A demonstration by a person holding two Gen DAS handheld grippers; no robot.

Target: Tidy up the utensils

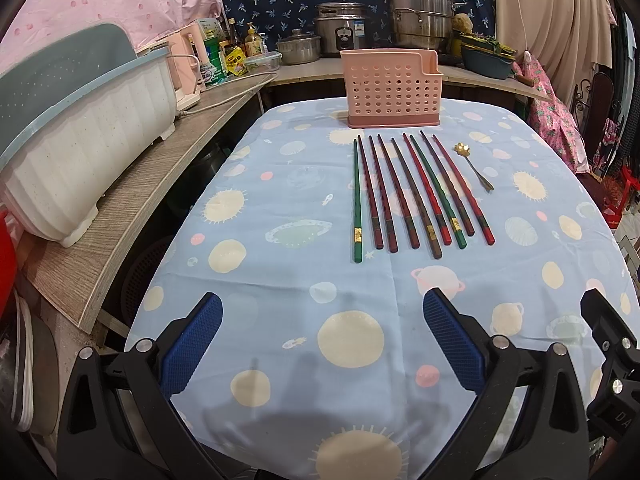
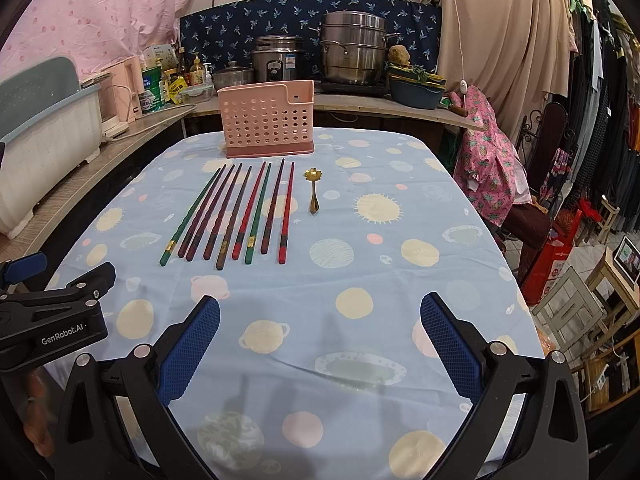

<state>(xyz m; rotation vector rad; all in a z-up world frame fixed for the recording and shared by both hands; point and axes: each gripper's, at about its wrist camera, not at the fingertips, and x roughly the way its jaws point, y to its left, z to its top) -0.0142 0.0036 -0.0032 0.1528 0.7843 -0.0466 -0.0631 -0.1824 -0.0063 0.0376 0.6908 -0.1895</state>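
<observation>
Nothing of the sorting appears to be done yet. The chopsticks (image 1: 416,192) are laid out flat in a fanned row on the table's cloth (image 1: 280,280), roughly at its middle and toward the far edge, their thin tips pointed at the far edge and their thick ends toward the near edge. Nine can be counted in the left wrist view: two green, the rest red or dark. Some lie just beside a neighbour, and whether any touch cannot be told. The small gold spoon (image 1: 474,164) is set apart on the right of the row, its flower-shaped bowl toward the far edge.

The pink perforated holder (image 1: 392,88) is stood upright at the far edge of the table, just beyond the tips. Nothing is seen rising above its rim, so it is judged empty, though its inside is hidden.

Every utensil is therefore left to be moved, presumably into the holder.

The left gripper (image 1: 322,344) is held over the near edge, jaws spread wide, nothing between the blue pads. The right gripper (image 2: 320,344) is held likewise, jaws released and empty, well apart from the chopsticks.

Beyond the table, a counter with pots (image 1: 418,16) and a dish rack (image 1: 80,132) is seen.
</observation>
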